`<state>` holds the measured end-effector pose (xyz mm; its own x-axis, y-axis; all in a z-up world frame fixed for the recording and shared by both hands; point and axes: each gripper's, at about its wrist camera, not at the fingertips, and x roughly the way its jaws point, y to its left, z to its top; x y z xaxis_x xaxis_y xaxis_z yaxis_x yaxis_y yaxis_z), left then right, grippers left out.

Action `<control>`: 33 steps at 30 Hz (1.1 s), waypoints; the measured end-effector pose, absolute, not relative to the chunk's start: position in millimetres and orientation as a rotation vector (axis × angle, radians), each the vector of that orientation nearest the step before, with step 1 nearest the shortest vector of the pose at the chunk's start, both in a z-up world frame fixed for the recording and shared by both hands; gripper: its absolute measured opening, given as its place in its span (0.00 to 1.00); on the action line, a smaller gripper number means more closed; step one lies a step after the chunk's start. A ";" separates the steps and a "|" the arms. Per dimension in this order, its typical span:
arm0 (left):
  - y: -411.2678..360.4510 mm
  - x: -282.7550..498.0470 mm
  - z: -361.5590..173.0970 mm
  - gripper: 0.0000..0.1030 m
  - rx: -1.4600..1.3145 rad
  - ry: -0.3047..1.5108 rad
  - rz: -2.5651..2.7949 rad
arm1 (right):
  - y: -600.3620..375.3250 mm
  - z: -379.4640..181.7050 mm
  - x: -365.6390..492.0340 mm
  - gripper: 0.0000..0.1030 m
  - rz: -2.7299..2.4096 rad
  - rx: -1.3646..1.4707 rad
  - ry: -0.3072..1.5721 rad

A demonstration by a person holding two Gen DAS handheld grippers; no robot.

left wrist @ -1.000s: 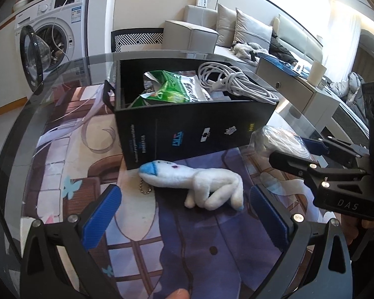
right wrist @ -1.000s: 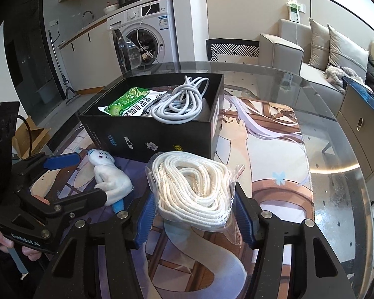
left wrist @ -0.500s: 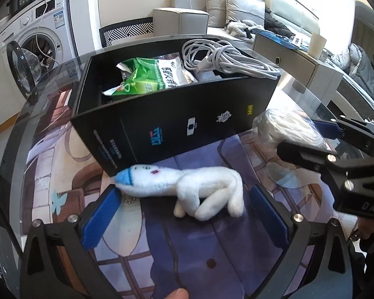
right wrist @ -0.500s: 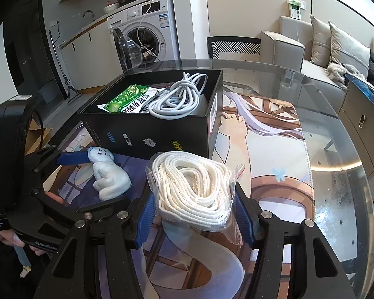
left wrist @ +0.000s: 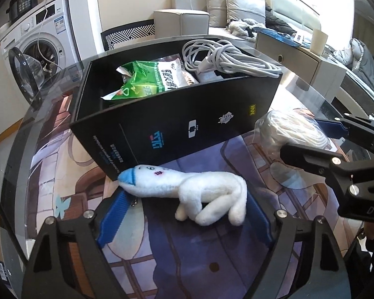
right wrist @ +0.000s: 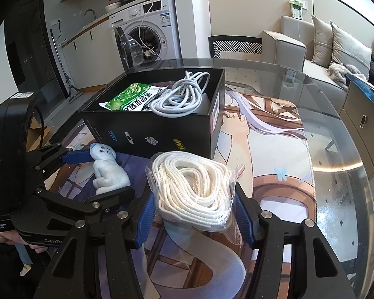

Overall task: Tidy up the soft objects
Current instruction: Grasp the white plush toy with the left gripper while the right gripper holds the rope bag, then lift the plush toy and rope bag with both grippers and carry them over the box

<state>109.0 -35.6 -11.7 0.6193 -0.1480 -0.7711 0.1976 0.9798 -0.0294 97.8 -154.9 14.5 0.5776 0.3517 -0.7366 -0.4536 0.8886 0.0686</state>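
Observation:
A white plush toy with a blue tip [left wrist: 187, 189] lies on the printed mat in front of a black open box [left wrist: 177, 127]. My left gripper [left wrist: 184, 219] is open, its blue pads on either side of the toy. It also shows in the right wrist view [right wrist: 99, 172], with the toy [right wrist: 108, 172] between its fingers. My right gripper [right wrist: 195, 220] is shut on a clear bag of coiled white rope [right wrist: 194, 186], held just in front of the box [right wrist: 162, 134]. The bag shows in the left wrist view [left wrist: 289, 132].
The box holds a green snack packet [left wrist: 147, 79] and a grey coiled cable [left wrist: 224, 59]. The glass table's curved edge [right wrist: 356, 164] runs on the right. A washing machine [right wrist: 147, 32] and a sofa [right wrist: 324, 47] stand beyond.
My left gripper has moved forward and down, so the plush toy now lies between its open pads. The right gripper still holds the rope bag and has shifted slightly toward the box.

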 end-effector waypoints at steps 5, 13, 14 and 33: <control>-31.3 99.0 -6.3 0.83 0.050 0.856 -0.206 | -153.7 17.5 94.9 0.56 0.477 -0.135 0.821; -12.6 83.7 16.3 0.83 -0.009 0.776 -0.208 | -152.0 33.4 85.1 0.56 0.500 -0.147 0.770; -10.9 82.9 19.1 0.83 -0.013 0.767 -0.209 | -151.5 36.0 83.0 0.56 0.503 -0.149 0.762; 1.6 92.1 55.2 0.83 -0.039 0.674 -0.182 | -142.3 78.6 69.4 0.56 0.536 -0.182 0.631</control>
<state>92.1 1.6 55.2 0.7659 -0.1797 -0.6173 0.1547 0.9834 -0.0944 69.4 -142.3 78.6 0.6773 0.4202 -0.6038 -0.5285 0.8489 -0.0021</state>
